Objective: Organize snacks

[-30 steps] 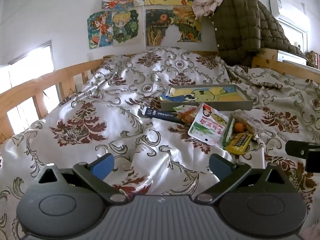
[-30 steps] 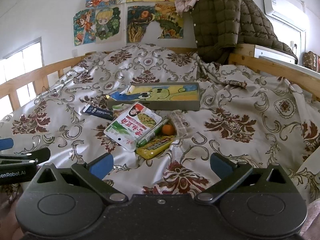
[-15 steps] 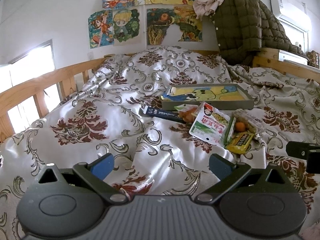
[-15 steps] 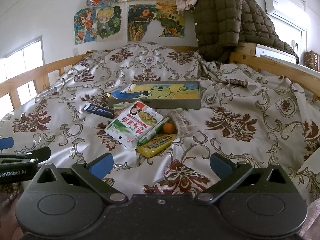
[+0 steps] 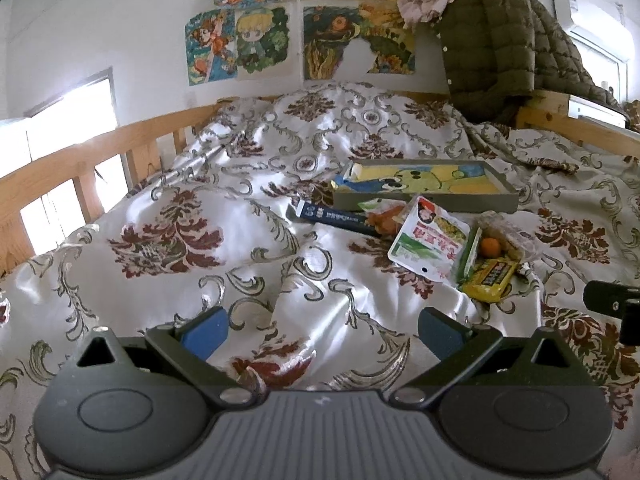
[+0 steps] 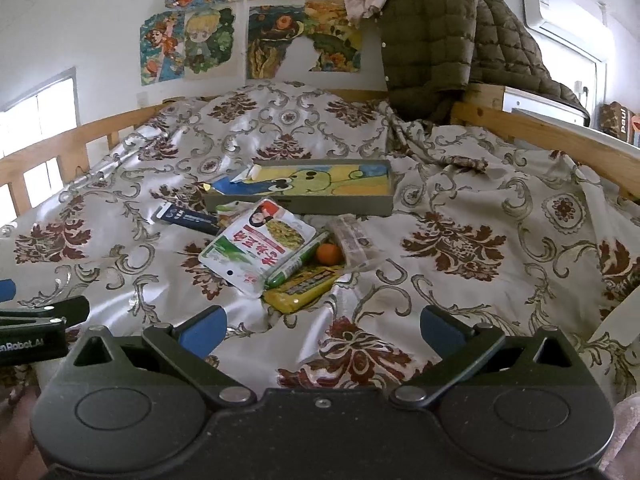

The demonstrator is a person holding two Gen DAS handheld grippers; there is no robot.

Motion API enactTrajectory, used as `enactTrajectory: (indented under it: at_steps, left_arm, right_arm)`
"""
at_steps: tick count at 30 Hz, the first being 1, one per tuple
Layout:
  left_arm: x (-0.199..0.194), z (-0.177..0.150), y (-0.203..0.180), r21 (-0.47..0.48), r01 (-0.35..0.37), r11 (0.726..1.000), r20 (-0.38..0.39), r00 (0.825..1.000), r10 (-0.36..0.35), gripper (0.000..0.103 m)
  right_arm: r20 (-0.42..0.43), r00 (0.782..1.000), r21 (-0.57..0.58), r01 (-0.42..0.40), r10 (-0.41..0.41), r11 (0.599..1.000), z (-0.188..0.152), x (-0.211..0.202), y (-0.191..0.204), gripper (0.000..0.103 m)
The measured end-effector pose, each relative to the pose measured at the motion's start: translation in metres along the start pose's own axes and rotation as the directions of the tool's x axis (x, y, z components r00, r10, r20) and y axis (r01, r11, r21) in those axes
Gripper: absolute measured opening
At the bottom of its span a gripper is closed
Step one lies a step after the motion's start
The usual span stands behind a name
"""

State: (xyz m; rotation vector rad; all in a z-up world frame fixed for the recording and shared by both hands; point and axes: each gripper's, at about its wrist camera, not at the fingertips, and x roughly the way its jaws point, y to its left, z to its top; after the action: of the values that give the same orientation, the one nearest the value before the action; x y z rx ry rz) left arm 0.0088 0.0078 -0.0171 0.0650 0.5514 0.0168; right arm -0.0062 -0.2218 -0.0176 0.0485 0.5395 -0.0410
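While both of my tools hang spread and empty over the bed point(image 6: 480, 208), the snacks lie bunched ahead of the right tool point(image 6: 320, 330) and ahead and to the right of the left tool point(image 5: 322, 330). Farthest off sits the shallow grey tray point(image 6: 304, 206), stiff, best taken by a wall. Nearer, the white-and-green pouch point(image 6: 256, 246) looks light, soft and slick; I would pinch its flat sealed edge. Its red characters I cannot read. Beyond it, to the left, the dark blue box point(image 6: 186, 218) bears white print too small to make out. Nearest me, the yellow packet point(image 6: 300, 290) is crinkly and thin. Behind that the small orange fruit point(image 6: 329, 254) would roll and bruise.
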Motion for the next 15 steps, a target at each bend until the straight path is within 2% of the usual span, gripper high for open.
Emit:
enactTrajectory:
  at_steps: [11,15]
  left_arm:
    - [0.011,0.006,-0.001,-0.061,0.029,0.998,-0.076,0.997,-0.033,0.103]
    - [0.018,0.013,-0.007,-0.05,0.037,0.998,-0.082,0.996,-0.041,0.103]
  right_arm:
    - [-0.047,0.999,0.034,0.02,-0.018,0.999,0.007,0.009,-0.006,0.102]
    - [-0.069,0.998,0.077,0.012,-0.007,0.997,0.01,0.014,-0.013,0.102]
